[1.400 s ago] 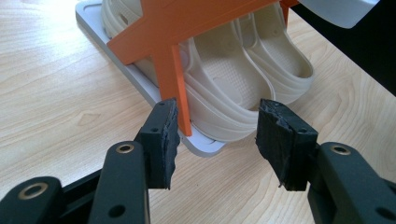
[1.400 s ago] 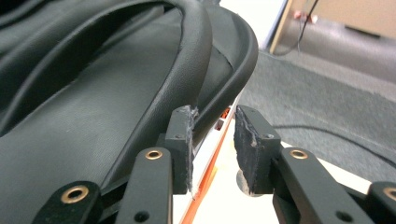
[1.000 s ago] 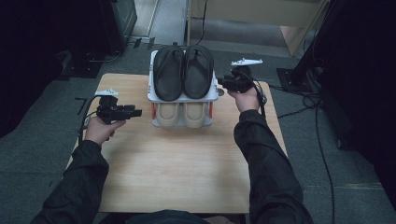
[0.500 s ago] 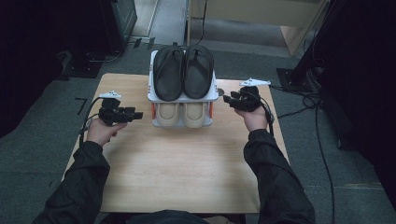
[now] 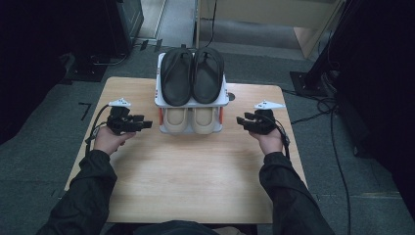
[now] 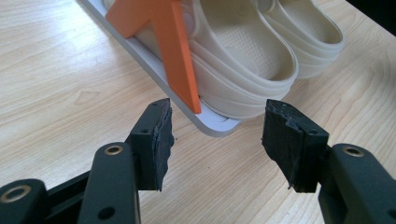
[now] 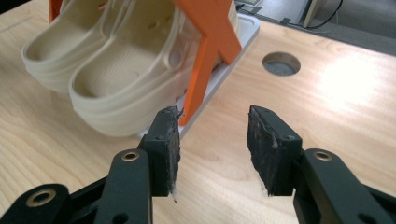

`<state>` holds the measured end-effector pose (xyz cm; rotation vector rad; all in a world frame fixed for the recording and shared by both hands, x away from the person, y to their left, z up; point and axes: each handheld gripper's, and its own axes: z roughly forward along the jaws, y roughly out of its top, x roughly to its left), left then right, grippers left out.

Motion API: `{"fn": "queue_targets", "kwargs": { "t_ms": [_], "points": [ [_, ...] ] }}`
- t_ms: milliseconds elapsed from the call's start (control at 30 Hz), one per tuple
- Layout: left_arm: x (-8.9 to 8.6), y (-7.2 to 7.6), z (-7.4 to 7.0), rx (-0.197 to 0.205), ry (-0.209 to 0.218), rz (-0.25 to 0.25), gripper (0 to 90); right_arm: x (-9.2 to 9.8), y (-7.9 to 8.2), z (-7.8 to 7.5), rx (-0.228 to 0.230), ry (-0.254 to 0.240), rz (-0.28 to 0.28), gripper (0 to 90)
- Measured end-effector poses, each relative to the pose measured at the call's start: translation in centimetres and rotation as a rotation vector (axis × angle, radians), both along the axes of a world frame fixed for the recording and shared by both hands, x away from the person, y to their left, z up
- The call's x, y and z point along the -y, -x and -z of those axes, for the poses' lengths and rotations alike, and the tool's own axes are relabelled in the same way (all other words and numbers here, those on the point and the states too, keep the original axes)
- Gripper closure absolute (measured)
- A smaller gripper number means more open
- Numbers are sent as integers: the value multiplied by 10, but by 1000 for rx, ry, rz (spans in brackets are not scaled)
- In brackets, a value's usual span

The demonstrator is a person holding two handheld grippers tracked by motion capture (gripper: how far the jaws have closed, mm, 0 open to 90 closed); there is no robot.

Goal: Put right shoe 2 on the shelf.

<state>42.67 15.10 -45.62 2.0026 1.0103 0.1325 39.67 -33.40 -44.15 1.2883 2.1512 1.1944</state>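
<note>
The white shoe rack [image 5: 192, 100] stands at the middle of the table's [image 5: 195, 181] far edge, and its lower shelf is half hidden under the upper one in the high view, so only the open heel ends of the cream clogs [image 5: 190, 120] show there. In the left gripper view the rack's top is cut off by the frame, leaving an orange strut [image 6: 180, 60], the lower shelf's corner and the clogs side by side on it. The upper shelf carries a pair of black sandals [image 5: 192, 74], lying flat with their toes toward the far edge. The left gripper [image 5: 143, 124] sits just beside the rack's left side, its jaws spread wide around bare wood. The right gripper [image 5: 243, 121] is near the rack's right side; its jaws have just been opening, nothing between them. A round hole [image 7: 281, 63] in the tabletop lies beyond it.
</note>
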Motion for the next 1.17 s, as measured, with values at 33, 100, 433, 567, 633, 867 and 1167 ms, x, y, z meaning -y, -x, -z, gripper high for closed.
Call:
{"fn": "queue_targets", "kwargs": {
  "t_ms": [33,100,433,567,633,867,1167],
  "points": [
    [1,1,1,2,-4,3,429,1,2,3,1,-3,-3,547],
    [3,3,2,6,-9,11,427,2,6,8,-1,-3,-13,543],
    [11,14,8,6,-38,46,419,5,20,29,-15,-7,-81,520],
    [13,16,11,2,-38,50,419,6,24,37,-33,-10,-99,509],
    [14,16,14,-12,-26,65,420,6,24,41,-77,-31,-135,525],
    [16,11,27,-45,-102,69,420,9,17,54,-97,-6,-153,517],
    [17,11,33,-34,-98,65,415,14,10,57,-104,0,-118,489]
  ]
}}
